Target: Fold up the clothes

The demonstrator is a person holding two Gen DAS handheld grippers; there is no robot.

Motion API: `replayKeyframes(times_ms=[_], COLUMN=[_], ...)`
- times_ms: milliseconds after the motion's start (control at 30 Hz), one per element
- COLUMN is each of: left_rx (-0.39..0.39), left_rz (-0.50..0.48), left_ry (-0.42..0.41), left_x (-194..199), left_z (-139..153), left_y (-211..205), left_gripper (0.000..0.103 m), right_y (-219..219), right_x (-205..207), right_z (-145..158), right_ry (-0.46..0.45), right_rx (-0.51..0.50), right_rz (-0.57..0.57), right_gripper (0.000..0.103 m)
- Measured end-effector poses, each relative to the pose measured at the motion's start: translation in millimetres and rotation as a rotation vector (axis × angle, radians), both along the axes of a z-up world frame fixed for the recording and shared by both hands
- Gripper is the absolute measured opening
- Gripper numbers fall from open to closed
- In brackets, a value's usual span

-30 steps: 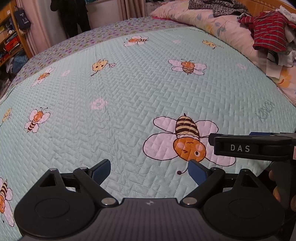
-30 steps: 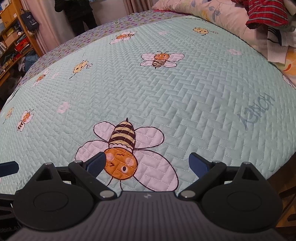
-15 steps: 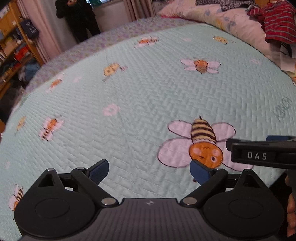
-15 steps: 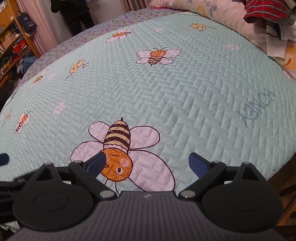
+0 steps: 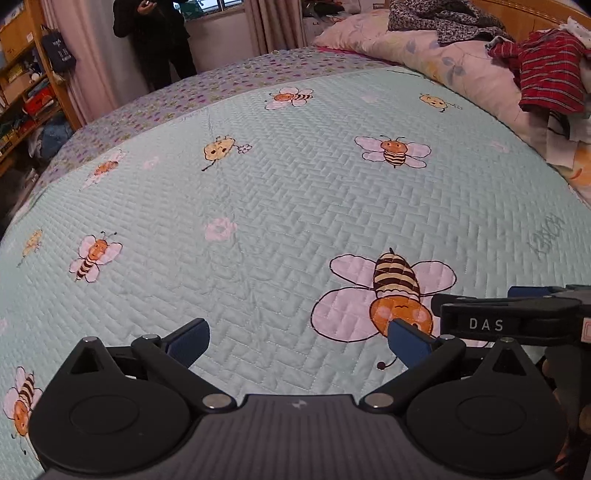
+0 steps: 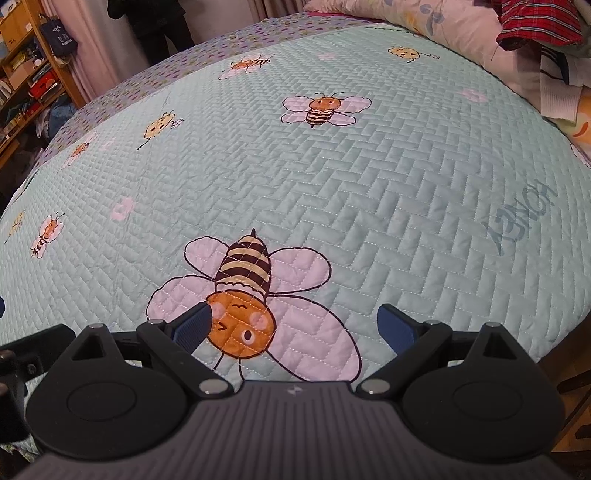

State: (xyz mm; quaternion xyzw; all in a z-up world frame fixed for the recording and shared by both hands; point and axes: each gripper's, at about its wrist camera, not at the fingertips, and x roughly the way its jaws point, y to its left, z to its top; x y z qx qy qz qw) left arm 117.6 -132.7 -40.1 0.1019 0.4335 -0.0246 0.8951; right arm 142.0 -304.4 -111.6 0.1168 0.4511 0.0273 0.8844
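Item: rumpled red plaid cloth garment (image 5: 546, 79) — heaped by the pillows, far across our bee-print quilted bed (image 5: 258, 206). Soft, light, floppy; take it at a hem. Left gripper (image 5: 297, 338) fingers have just spread wide, right gripper (image 6: 293, 325) likewise wide — both empty.

Spreading across the bed (image 5: 280, 206) a mint quilt with bees, standing at left wooden shelves (image 5: 22, 92), hanging behind pale curtains (image 5: 96, 59), glowing faintly a window (image 5: 210, 5).

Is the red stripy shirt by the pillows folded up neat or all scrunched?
Scrunched. The red stripy shirt sits in a rumpled heap on the pillows, creased and bunched with other loose clothes, no flat folded edges.
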Motion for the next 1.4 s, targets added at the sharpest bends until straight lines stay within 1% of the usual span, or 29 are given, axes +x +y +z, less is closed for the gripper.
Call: replayKeyframes(times_ms=[200,333,400,533,600,700,767,900,933,1000,1400], left_rx=[-0.016,-0.014,-0.016,-0.038,-0.05,-0.051,-0.064,-0.061,-0.054,-0.033,-0.04], left_rz=[0.009,-0.001,-0.002,-0.05,-0.086,-0.118,-0.132,-0.131,-0.124,-0.111,-0.031], left_ry=[0.01,-0.013,-0.037,-0.095,-0.127,-0.134,-0.122,-0.097,-0.085,-0.076,0.003], left_x=[1.1,-2.1,-4.9,-14.8,-22.4,-27.5,-27.1,-24.6,-22.5,-19.2,-5.2], left_z=[1.3,4.0,6.4,12.3,15.1,15.6,14.7,12.4,11.0,8.2,-5.7], left_y=[2.7,2.1,0.9,-3.2,-7.5,-13.8,-14.9,-14.4,-13.5,-12.0,6.0], left_gripper=[0.102,0.102,0.102,0.097,0.097,0.096,0.096,0.096,0.094,0.094,0.095], right_y=[3.6,6.3,6.8,5.3,4.3,3.3,3.0,3.0,3.0,4.1,6.2], right_x=[0.9,1.3,1.5,1.2,1.1,0.8,0.5,0.2,0.1,-0.1,-0.4], right_z=[0.5,0.3,0.1,1.0,1.4,0.9,0.6,0.2,0.2,0.0,-2.1], right_ry=[0.0,0.003,0.006,0.003,0.001,0.001,0.0,-0.002,-0.003,-0.001,0.009], right_rx=[-0.005,-0.008,-0.009,-0.005,-0.004,-0.001,0.0,0.006,0.008,0.01,0.015], right_rz=[0.004,0.014,0.015,0.01,0.007,0.006,0.006,0.009,0.009,0.014,0.015], right_gripper=[0.096,0.096,0.096,0.096,0.096,0.096,0.096,0.096,0.096,0.096,0.096])
